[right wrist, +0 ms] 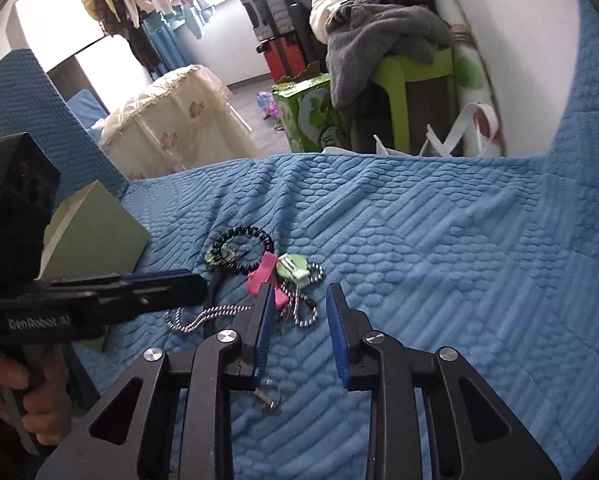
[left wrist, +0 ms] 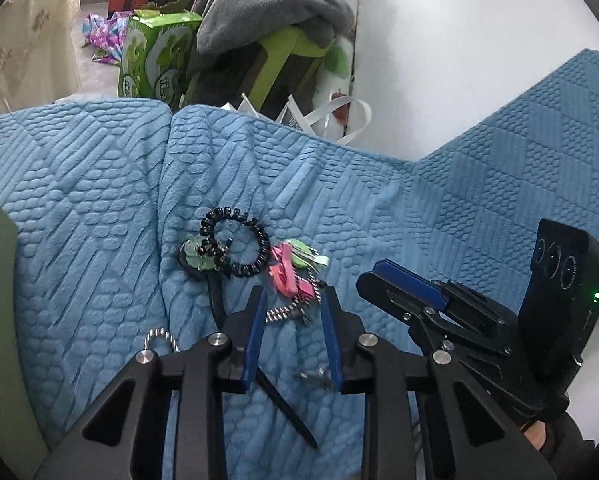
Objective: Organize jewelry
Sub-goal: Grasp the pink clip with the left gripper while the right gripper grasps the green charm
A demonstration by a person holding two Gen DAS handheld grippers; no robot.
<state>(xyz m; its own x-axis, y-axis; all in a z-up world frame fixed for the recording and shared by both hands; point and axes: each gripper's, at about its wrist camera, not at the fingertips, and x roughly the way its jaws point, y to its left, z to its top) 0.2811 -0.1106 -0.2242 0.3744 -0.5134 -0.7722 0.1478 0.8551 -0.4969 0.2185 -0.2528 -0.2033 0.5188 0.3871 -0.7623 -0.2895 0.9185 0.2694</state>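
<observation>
Under the left gripper [left wrist: 293, 304], bead chain [left wrist: 287, 311] – half hidden

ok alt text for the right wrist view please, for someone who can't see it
Right gripper, jaws open and empty, hangs over a small jewelry heap on a quilted blue blanket: black spiral hair tie, pink clips, silver ball chain. Left gripper enters from the left beside a pale green box.

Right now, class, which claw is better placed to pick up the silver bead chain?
Left. The left claw stands open directly over the bead chain; the right claw sits beside it.
</observation>
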